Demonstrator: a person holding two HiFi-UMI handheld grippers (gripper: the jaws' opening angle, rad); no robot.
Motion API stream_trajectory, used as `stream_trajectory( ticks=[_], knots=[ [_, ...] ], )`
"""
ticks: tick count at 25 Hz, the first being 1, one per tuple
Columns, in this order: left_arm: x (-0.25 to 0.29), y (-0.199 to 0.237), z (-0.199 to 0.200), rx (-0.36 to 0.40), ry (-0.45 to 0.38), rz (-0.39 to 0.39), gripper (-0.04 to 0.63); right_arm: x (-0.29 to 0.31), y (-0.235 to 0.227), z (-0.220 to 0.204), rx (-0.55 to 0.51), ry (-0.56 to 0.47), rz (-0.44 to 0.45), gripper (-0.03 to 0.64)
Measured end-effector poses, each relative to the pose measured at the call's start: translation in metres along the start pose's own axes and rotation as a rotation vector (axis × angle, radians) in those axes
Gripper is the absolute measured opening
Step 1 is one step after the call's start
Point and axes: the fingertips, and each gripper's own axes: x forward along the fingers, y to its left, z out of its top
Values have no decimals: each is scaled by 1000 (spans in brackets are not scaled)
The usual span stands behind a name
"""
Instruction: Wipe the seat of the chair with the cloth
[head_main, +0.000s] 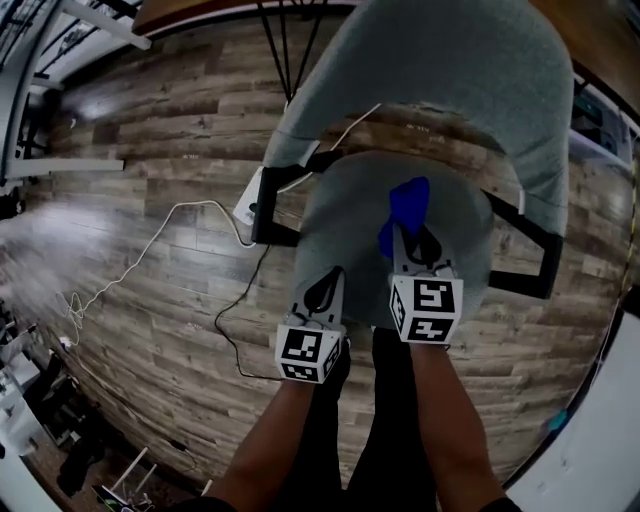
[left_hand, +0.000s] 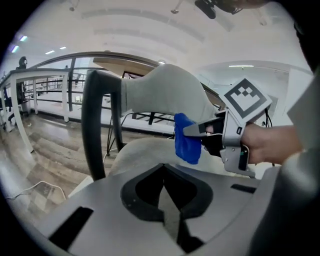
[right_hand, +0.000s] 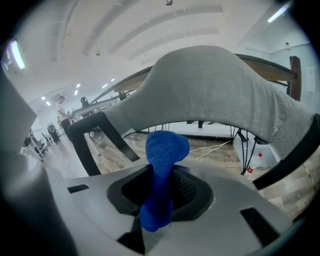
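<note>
Where wood floor (head_main: 150, 150) surrounds grey seat (head_main: 345, 225) — right tongs (head_main: 407, 240) pinch cloth (head_main: 408, 203) | left tongs (head_main: 333, 278) closed

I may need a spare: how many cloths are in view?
1: the blue cloth, held in the fingers of the right gripper over the chair seat. Others may lie hidden out of sight.

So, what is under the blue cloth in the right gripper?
Under the cloth is the grey chair seat; the right gripper pinches the cloth above it. The seat patch straight below is covered, so contact cannot be judged.
</note>
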Motion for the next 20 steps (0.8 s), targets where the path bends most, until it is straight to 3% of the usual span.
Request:
stream_trajectory(
  ticks=[9,12,20],
  knots=[
    [-35,54,-24,-7,3,53,8,30,99,-26,-28,75,149,101],
    [-43,59,-26,34,-5,50,8,37,118,-35,-14,100,192,101],
    [-53,74,-39,17,-4,29,8,57,159,-63,47,161,275,101]
  ],
)
